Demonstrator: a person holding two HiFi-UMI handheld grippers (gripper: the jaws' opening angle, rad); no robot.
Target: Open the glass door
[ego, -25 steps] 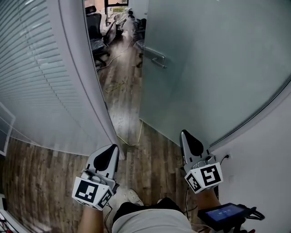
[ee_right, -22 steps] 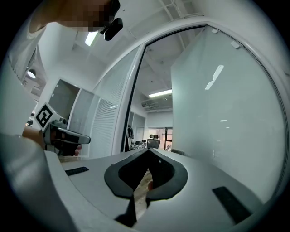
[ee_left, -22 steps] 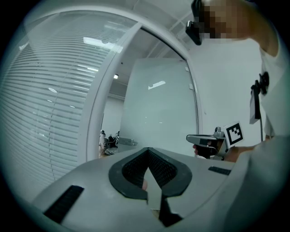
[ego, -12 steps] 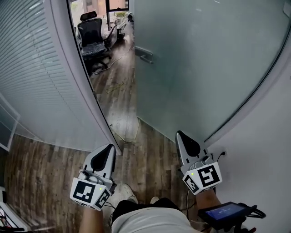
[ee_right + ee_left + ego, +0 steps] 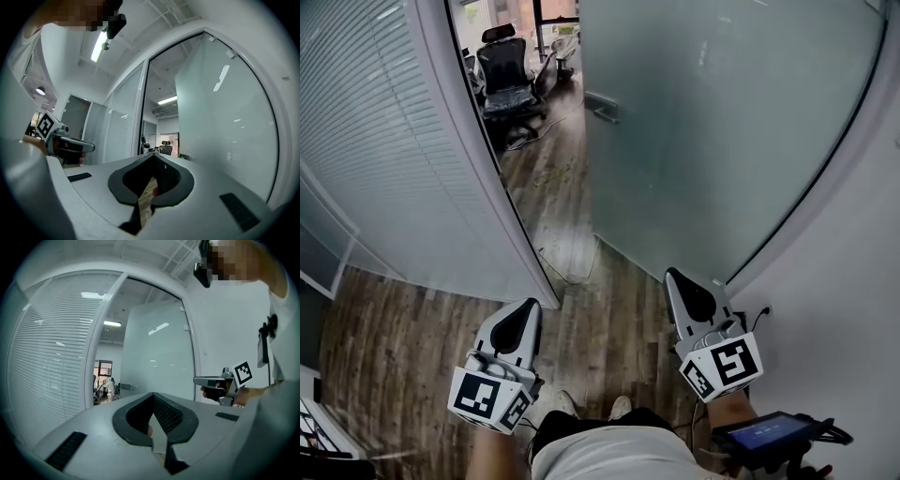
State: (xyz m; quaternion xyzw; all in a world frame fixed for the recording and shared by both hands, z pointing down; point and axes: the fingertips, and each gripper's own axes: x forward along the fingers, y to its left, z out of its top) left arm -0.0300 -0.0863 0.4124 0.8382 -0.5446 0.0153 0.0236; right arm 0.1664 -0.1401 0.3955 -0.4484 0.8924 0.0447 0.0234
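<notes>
The frosted glass door (image 5: 722,131) stands ajar, with its metal handle (image 5: 602,106) at the far edge of the leaf. A strip of wooden floor shows through the gap beside it. Both grippers are held low and level in front of the doorway, well short of the door and handle. My left gripper (image 5: 521,314) is shut with nothing in it. My right gripper (image 5: 684,286) is shut and empty too. In the left gripper view the door (image 5: 159,357) and handle (image 5: 127,386) lie ahead beyond the jaws. The right gripper view has the door (image 5: 225,117) on its right.
A glass wall with white blinds (image 5: 375,141) and its frame post (image 5: 478,159) bound the doorway's left side. A white wall (image 5: 853,309) with a socket (image 5: 764,309) is on the right. Beyond the gap stand a black office chair (image 5: 508,70) and loose cables (image 5: 546,173).
Both grippers have travelled level toward the doorway with the person; the room beyond and its chair show larger. Jaws stay shut, and the door stands as before.
</notes>
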